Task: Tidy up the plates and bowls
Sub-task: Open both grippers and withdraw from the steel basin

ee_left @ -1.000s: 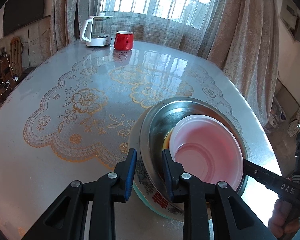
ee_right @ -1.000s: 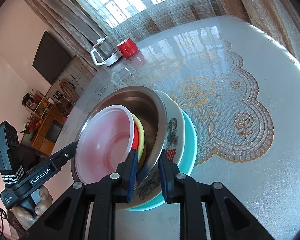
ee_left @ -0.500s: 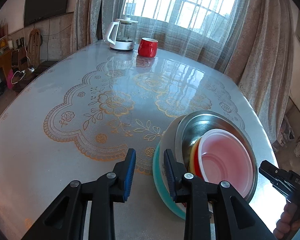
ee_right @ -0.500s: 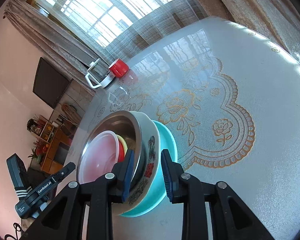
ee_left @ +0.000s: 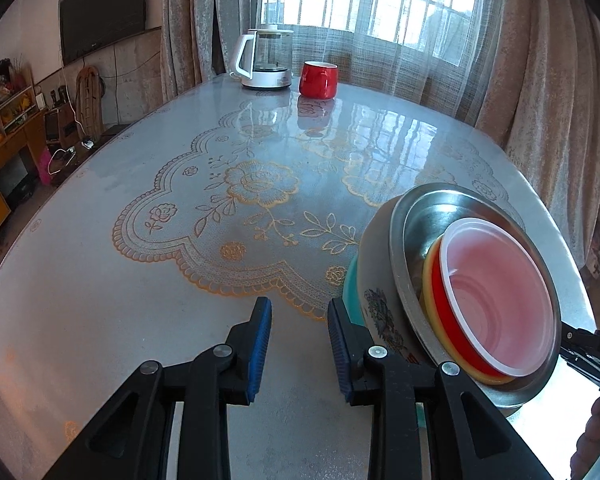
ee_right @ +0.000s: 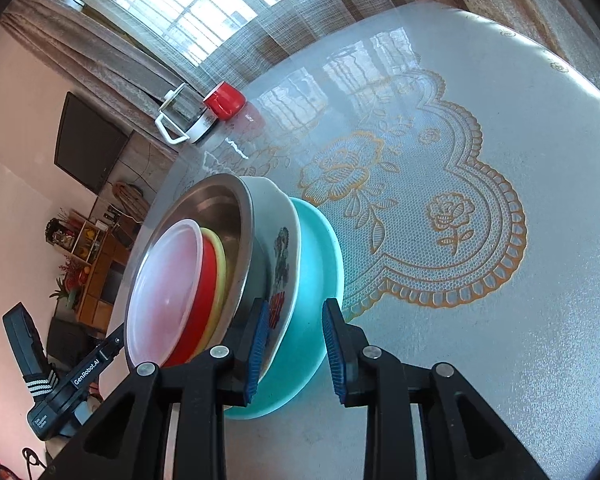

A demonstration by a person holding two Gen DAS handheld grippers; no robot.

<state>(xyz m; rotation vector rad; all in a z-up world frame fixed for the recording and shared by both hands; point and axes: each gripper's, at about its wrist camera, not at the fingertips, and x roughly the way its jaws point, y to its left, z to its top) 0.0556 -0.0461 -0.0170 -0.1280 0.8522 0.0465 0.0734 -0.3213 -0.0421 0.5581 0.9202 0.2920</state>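
A nested stack stands on the table: a teal plate [ee_right: 316,264] at the bottom, a white flowered bowl [ee_right: 282,248], a steel bowl [ee_right: 220,204], then yellow [ee_right: 220,264], red [ee_right: 202,292] and translucent pink bowls [ee_right: 168,292]. In the left wrist view the stack sits at the right, with the pink bowl [ee_left: 500,296] on top. My left gripper [ee_left: 300,332] is open and empty, just left of the stack. My right gripper [ee_right: 294,340] is open, its jaws on either side of the teal plate's near rim, not closed on it.
A white kettle [ee_left: 266,58] and a red mug [ee_left: 319,79] stand at the far end of the table [ee_left: 140,280], by the curtained window. The stack sits near the table's edge. A TV and shelves are off the table's side.
Both grippers have let go of the stack's rims, opened, and pulled back. The stack has stayed on the table.
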